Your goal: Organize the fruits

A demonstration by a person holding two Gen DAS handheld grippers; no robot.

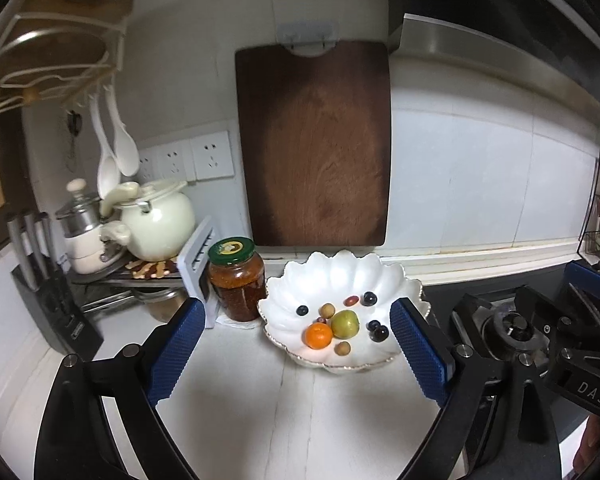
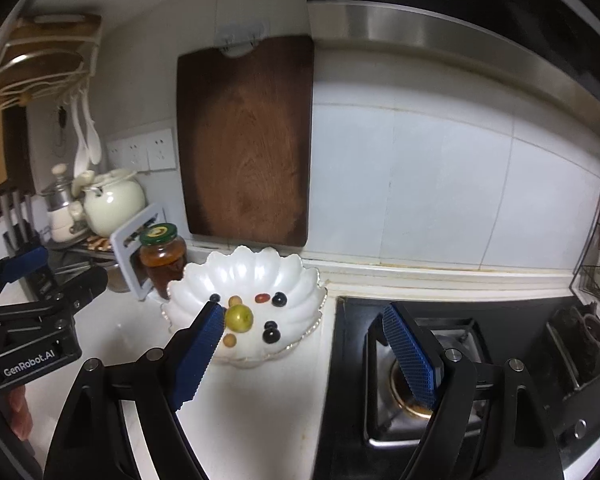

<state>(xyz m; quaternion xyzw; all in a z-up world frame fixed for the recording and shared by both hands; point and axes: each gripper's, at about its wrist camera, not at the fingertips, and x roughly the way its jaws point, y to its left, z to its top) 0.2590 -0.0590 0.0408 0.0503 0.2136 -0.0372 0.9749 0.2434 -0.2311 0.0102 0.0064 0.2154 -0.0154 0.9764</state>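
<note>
A white scalloped bowl [image 1: 332, 276] stands on the white counter against the back wall. In it lie an orange [image 1: 319, 335], a green fruit [image 1: 345, 323], a red date [image 1: 351, 300], several dark grapes [image 1: 368, 299] and small tan fruits [image 1: 327, 310]. My left gripper [image 1: 298, 308] hangs open in front of the bowl, nothing between its blue pads. In the right wrist view the bowl [image 2: 296, 276] lies ahead to the left, with the green fruit [image 2: 239, 319] beside a blue pad that hides the orange. My right gripper [image 2: 304, 310] is open and holds nothing.
A jar of red preserve [image 1: 236, 280] stands just left of the bowl. A wooden cutting board [image 1: 314, 144] hangs on the wall behind. A gas stove [image 2: 440, 360] lies to the right, pots [image 1: 156, 220] and a knife block [image 1: 56, 304] to the left.
</note>
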